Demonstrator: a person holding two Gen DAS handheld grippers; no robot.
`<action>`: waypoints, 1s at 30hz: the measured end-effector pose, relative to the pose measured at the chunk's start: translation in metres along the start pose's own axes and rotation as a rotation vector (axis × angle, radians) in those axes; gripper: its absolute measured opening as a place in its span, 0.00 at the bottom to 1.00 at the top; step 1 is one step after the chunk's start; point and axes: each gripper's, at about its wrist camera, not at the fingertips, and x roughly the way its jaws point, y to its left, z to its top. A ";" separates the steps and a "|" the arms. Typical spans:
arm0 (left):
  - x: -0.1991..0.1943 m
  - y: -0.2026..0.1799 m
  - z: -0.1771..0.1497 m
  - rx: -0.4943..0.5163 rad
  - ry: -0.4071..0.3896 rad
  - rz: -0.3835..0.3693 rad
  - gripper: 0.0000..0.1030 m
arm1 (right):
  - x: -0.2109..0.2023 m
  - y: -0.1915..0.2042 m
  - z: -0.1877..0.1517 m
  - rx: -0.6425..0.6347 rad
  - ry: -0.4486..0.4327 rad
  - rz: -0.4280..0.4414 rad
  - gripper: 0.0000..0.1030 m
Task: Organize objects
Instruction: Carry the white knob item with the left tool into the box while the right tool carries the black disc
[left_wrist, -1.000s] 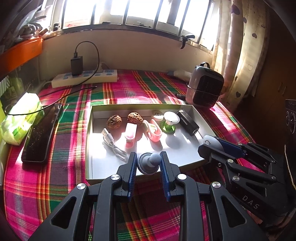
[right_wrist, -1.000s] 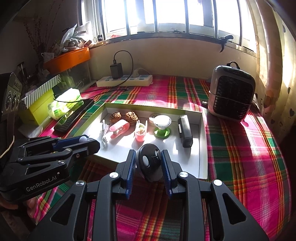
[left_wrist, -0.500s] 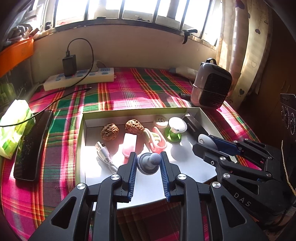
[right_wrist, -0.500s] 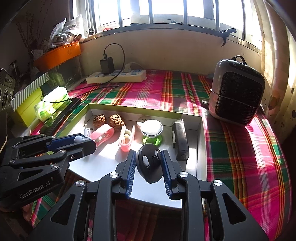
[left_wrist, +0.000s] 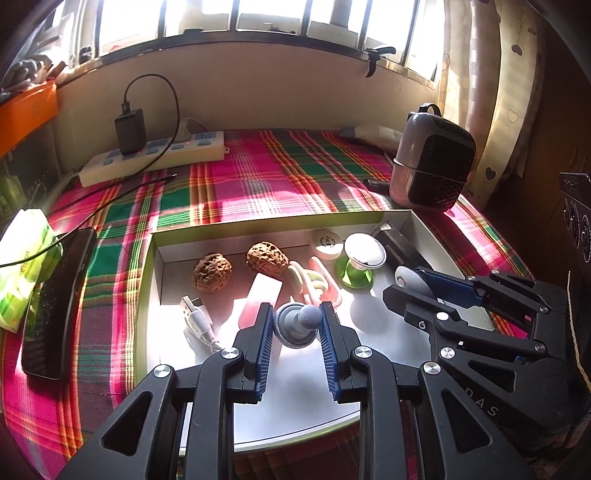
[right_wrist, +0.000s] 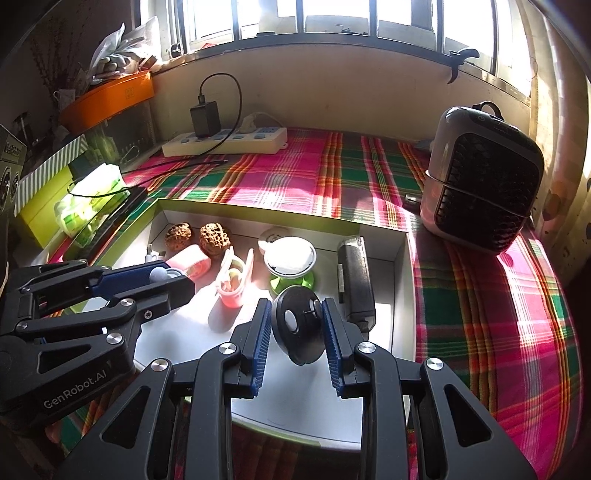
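Seen over a shallow white tray (left_wrist: 155, 258) on a plaid-covered counter (left_wrist: 258, 177) under a sunlit window. Far left, a green tissue pack (left_wrist: 22, 266) beside a dark phone (left_wrist: 55, 302). Inside the tray, left to right: white USB plug (left_wrist: 194, 314), two walnuts (left_wrist: 212, 272), pink case (left_wrist: 258, 301), green-based stand (left_wrist: 356, 264), black box (right_wrist: 354, 275). Left gripper (left_wrist: 295, 323) narrowly parted, clamped on a grey ball-headed mount (left_wrist: 297, 325) above the tray's near half. Right gripper (right_wrist: 297, 325) nearly closed, pinching a black round disc (right_wrist: 299, 326), also over the tray. Far right, a small heater (right_wrist: 484, 184) on the cloth.
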 end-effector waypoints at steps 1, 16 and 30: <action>0.001 0.000 0.000 0.000 0.000 0.001 0.22 | 0.001 0.000 0.000 0.000 0.002 -0.001 0.28; 0.014 -0.001 -0.002 0.008 0.028 0.009 0.22 | 0.009 0.000 -0.002 -0.017 0.007 -0.026 0.28; 0.019 0.000 -0.004 0.006 0.043 0.008 0.22 | 0.012 0.001 -0.002 -0.010 0.018 -0.017 0.28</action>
